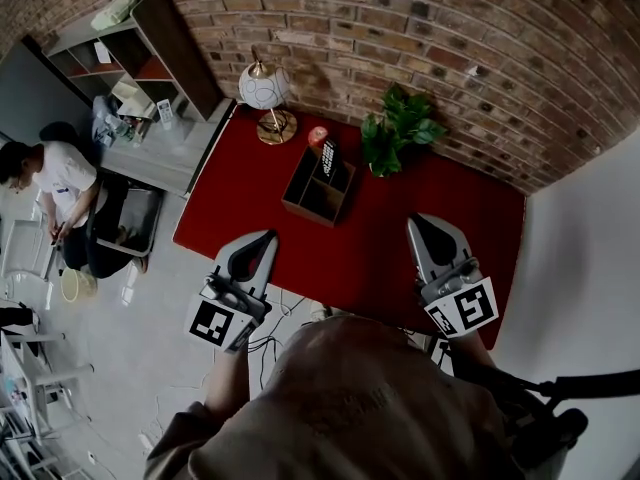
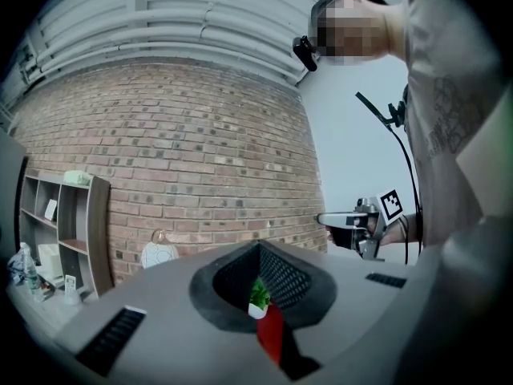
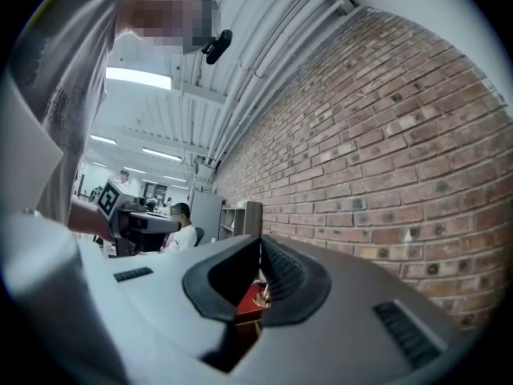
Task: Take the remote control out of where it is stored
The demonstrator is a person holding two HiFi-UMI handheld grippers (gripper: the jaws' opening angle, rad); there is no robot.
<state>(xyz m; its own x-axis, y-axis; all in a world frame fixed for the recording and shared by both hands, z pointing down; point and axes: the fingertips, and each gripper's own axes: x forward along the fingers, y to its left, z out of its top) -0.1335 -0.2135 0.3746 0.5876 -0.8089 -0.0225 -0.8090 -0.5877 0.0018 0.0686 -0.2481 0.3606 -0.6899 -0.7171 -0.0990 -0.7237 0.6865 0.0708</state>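
The long black remote control [image 1: 328,156] stands up in the brown wooden box with little rooms [image 1: 312,196]. It is at the end of the box that is closer to the red brick wall [image 1: 480,58]. The box sits near the middle of the red worktop [image 1: 390,248].

Just beside the box, on the wall side, is a small pink thing [image 1: 317,136]. I cannot tell what it is. To the left of it stands a lamp with a round white shade and a gold foot [image 1: 264,90]. To the right of it is a leafy green plant [image 1: 400,128] in a white pot.

I hold my left gripper [image 1: 266,238] at the near left edge of the worktop. Its jaws are pressed together and there is nothing in them. My right gripper [image 1: 421,222] is over the near right side of the worktop. Its jaws are pressed together too, with nothing in them. Both grippers point toward the wall. They are well apart from the box and the remote control.

Off to the left of the worktop stands a grey shelf with a brown side [image 1: 150,38]. A person in a white top [image 1: 62,178] sits near it.
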